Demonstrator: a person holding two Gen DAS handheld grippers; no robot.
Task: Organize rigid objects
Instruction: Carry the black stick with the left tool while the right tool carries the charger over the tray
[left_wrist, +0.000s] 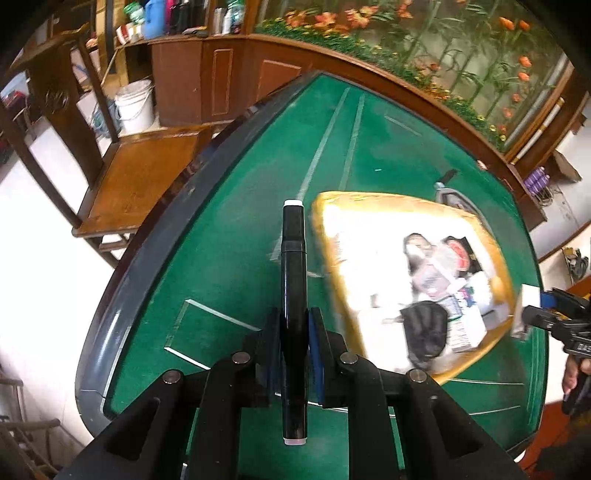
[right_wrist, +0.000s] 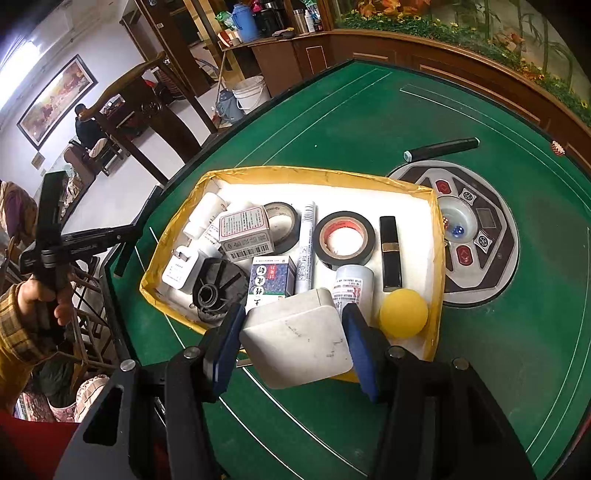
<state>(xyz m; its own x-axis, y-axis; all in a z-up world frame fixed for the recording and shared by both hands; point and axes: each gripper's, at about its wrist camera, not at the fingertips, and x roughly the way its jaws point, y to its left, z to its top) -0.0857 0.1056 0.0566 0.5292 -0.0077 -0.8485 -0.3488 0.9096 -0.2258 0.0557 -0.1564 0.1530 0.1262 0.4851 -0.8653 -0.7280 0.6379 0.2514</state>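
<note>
My left gripper is shut on a black marker pen that points away over the green table, left of the yellow-edged box. My right gripper is shut on a white rectangular adapter block, held over the near edge of the yellow-edged box. The box holds two black tape rolls, a white marker, a black lipstick tube, a yellow ball, small cartons, a white plug and a black round part. Another dark pen lies on the table beyond the box.
The green felt mahjong table has a round central control panel with dice, right of the box. A wooden chair and white bucket stand beyond the table's left edge. A wooden cabinet with flowers runs behind.
</note>
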